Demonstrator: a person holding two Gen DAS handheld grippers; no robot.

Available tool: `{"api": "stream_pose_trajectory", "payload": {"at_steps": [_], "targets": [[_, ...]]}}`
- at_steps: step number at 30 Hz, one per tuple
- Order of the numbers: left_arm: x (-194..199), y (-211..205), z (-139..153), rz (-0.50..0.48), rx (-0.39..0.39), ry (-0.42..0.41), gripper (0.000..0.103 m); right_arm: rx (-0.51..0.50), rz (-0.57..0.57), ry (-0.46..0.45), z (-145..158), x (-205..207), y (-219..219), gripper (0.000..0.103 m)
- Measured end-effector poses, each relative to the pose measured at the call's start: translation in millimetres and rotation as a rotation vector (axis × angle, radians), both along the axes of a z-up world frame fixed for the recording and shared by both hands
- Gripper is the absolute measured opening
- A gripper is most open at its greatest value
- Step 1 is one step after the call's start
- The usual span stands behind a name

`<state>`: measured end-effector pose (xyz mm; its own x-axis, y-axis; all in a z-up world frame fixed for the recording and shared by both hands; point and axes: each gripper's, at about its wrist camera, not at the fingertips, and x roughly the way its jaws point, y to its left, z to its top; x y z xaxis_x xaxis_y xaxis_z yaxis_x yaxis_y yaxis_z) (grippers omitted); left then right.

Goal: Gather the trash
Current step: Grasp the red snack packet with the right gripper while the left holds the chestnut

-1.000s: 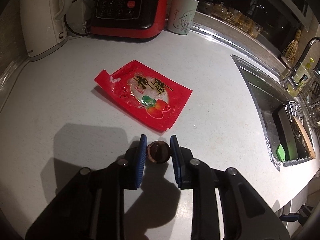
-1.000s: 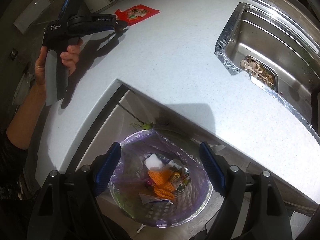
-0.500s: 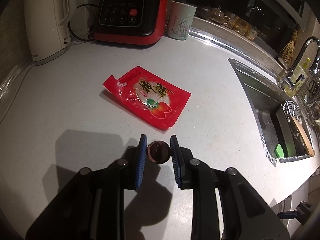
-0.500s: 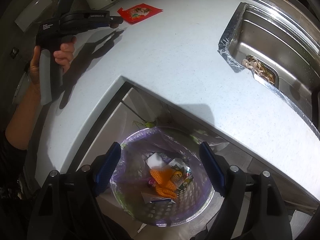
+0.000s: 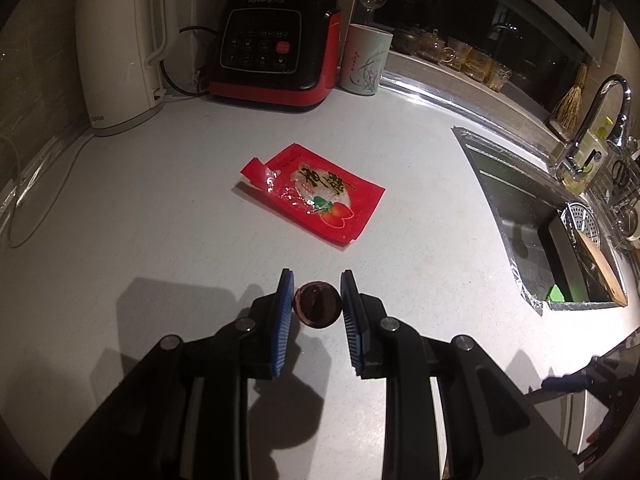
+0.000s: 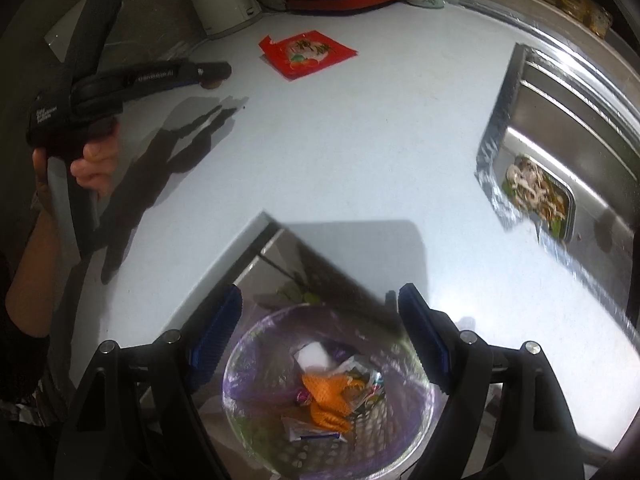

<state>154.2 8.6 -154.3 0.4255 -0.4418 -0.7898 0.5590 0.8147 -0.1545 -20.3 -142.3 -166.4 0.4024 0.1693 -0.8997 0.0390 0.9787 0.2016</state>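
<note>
A small round brown cup (image 5: 317, 307) sits pinched between my left gripper's (image 5: 316, 312) blue pads above the white countertop (image 5: 160, 208), the red snack wrapper (image 5: 316, 194) lying flat just beyond it, while my right gripper (image 6: 320, 340) hangs spread wide over the purple-lined trash bin (image 6: 256, 364).

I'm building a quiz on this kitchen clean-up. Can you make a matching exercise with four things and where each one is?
Things:
1. small brown round piece
2. red snack packet
3. white electric kettle
4. orange scraps

Places:
A. in the purple-lined trash bin
B. lying flat on the open counter
C. between the left gripper's fingers
D. back corner, beside the red and black blender base

Pairs: 1-C, 2-B, 3-D, 4-A
</note>
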Motion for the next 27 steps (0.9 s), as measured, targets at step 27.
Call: {"api": "stream_pose_trajectory", "payload": {"at_steps": [27], "targets": [[14,31,-25,0.099,0.009,0.063,0.024,-0.105,0.1,-0.111,-39,267,7,0.083]]}}
